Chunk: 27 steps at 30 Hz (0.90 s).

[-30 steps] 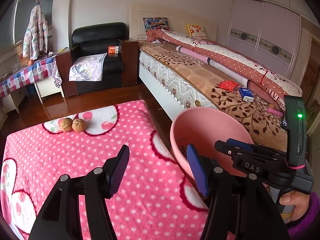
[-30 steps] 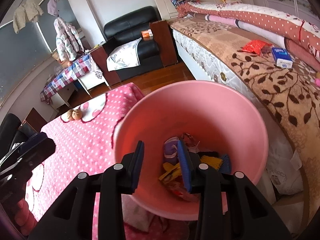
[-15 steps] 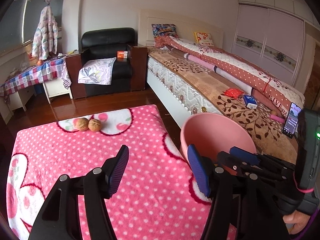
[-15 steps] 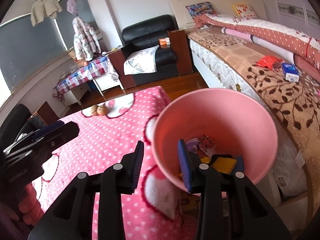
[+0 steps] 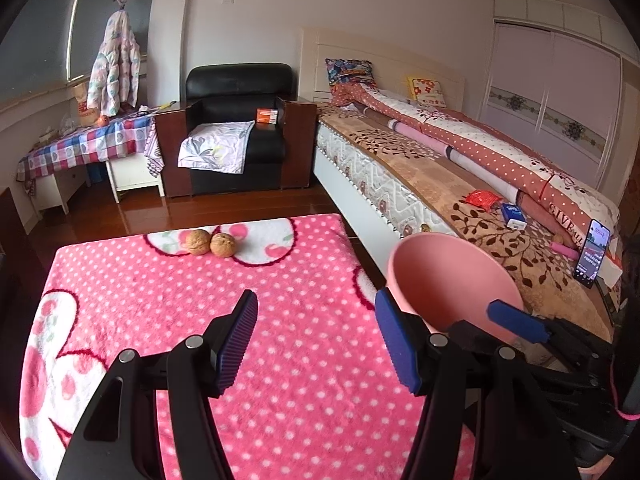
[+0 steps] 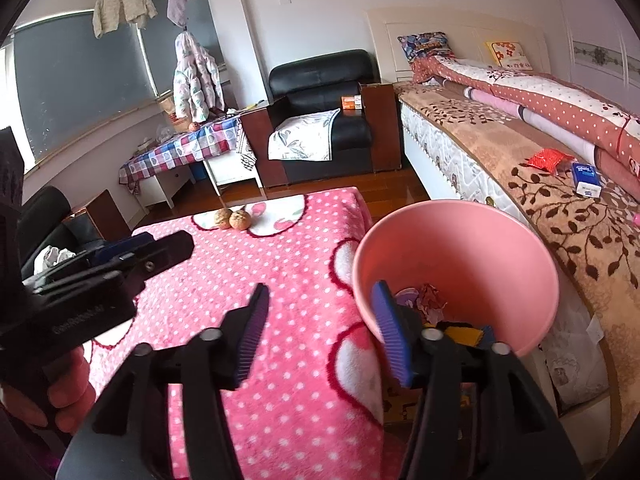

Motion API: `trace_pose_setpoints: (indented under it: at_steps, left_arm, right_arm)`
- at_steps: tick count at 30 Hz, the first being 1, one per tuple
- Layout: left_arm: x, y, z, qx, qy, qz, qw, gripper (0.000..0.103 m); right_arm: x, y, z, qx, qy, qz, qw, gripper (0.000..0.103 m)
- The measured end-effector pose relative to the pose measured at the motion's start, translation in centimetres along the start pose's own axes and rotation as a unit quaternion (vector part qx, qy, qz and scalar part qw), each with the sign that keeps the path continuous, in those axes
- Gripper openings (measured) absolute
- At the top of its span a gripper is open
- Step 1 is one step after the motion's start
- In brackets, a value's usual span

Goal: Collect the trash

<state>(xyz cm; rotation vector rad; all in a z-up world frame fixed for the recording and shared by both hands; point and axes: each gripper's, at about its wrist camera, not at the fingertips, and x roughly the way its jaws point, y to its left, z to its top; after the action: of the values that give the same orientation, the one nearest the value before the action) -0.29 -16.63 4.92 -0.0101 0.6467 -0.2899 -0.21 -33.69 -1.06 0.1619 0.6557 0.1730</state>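
Observation:
Two walnuts lie side by side at the far edge of the pink dotted table cover; they also show in the right wrist view. A pink bin stands at the table's right edge with several wrappers in its bottom; it also shows in the left wrist view. My left gripper is open and empty above the cover. My right gripper is open and empty, over the table edge beside the bin's near rim.
A bed runs along the right, with a red packet, a blue-and-white box and a phone on it. A black armchair and a checked side table stand at the far wall across a wooden floor.
Both grippers have pulled back and up from the bin. The right gripper has come out from over the bin to the table edge and its jaws have opened wider. The walnuts have not moved.

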Motion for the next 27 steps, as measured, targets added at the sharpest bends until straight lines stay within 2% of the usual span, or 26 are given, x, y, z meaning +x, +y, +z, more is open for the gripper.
trace_pose_setpoints:
  at_steps: [11,14,17,27]
  left_arm:
    - [-1.2,2.3,-0.5,-0.039,-0.01,0.017,0.999,0.06]
    - [-1.5,2.5,-0.8,-0.041,-0.009,0.021,0.9989,0.06]
    - [-1.8,2.5,-1.4,-0.037,-0.008,0.027,0.9989,0.06]
    - [-2.3,1.4,-2.9,-0.019,-0.004,0.029,0.9994,0.059]
  right_arm:
    - [-1.7,2.2,-0.2,0.003,-0.044,-0.012,0.999,0.06]
    - [-2.1,2.5,-0.1,0.005,-0.057,-0.014,0.998,0.067]
    - [-2.6,3.0,-0.4,0.004,-0.074,-0.018,0.997,0.069]
    - [-2.9,3.2,-2.1,0.015,-0.066,-0.034,0.997,0.069]
